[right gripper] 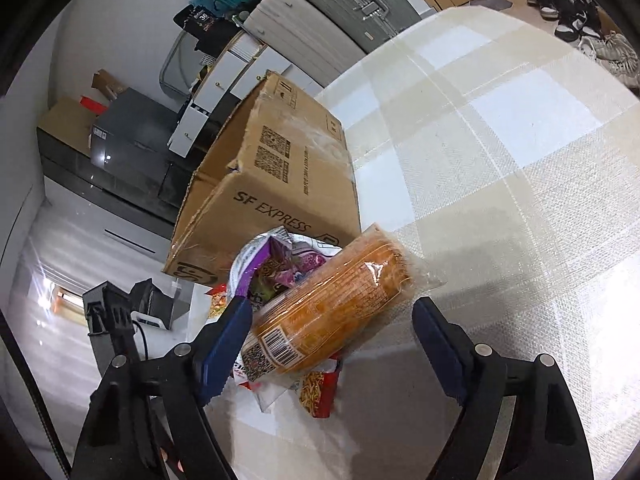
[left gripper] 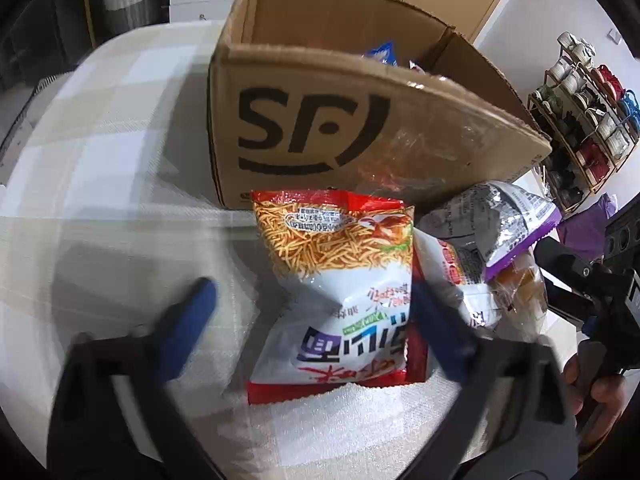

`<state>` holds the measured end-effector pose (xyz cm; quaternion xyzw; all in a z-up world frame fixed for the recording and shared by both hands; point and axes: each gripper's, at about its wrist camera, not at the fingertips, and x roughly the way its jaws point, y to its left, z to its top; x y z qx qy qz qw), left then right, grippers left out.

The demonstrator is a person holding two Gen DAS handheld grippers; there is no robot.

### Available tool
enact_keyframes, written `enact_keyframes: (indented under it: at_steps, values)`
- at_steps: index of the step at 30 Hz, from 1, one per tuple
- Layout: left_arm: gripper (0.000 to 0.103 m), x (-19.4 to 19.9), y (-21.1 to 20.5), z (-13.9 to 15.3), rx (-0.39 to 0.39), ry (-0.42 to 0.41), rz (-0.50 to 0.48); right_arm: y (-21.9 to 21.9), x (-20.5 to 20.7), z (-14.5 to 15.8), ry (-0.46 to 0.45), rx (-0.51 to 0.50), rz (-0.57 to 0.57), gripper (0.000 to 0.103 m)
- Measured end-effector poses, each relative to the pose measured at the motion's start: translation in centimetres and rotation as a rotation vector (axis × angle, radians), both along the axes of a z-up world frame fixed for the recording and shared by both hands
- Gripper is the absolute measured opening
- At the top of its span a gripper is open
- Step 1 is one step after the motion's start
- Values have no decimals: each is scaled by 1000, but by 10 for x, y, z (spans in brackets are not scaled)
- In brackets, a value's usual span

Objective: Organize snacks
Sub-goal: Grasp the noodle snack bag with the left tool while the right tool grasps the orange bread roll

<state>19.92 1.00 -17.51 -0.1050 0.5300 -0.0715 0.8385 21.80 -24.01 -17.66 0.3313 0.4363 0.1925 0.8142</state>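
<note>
A red and white noodle snack bag [left gripper: 340,292] lies on the checked tablecloth in front of an open cardboard SF box [left gripper: 320,120]. My left gripper [left gripper: 312,312] is open, its blue fingers on either side of the bag's lower half. Beside it lie a purple and silver bag [left gripper: 504,220] and an orange packet in clear wrap [left gripper: 520,280]. In the right wrist view my right gripper [right gripper: 332,320] is open around the orange packet [right gripper: 332,312], with the purple bag [right gripper: 272,268] behind it and the box [right gripper: 272,184] beyond.
The box holds a blue bag [left gripper: 380,54]. A wooden rack of cups [left gripper: 580,120] stands off the table to the right. Suitcases [right gripper: 320,4] and shoes [right gripper: 580,20] lie beyond the table. The tablecloth [right gripper: 500,160] stretches right of the box.
</note>
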Motion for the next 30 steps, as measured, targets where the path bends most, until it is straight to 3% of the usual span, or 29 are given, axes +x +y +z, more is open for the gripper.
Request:
enact_keyframes:
  at_steps: [1,3,5,17,24,30]
  values:
    - [80,2,1,1,-1,-11,-2,0,1,-1,2,3,0,85]
    - [54,8,2,1,-40,-21,-26,-1,6,-4,10,7,5,85]
    - [47,11,4,2,-40,-33,-25,-2,6,-5,7,2,2,85]
    - [44,20,18,0,-62,-60,-22,-1,-3,-2,12,1,-4,85]
    - [44,-5,16,0,-66,-60,-31,10,0,-2,4,-4,22,84]
    - [44,-23,22,2,-72,-56,-25,12,0,-6,-12,28,27,61]
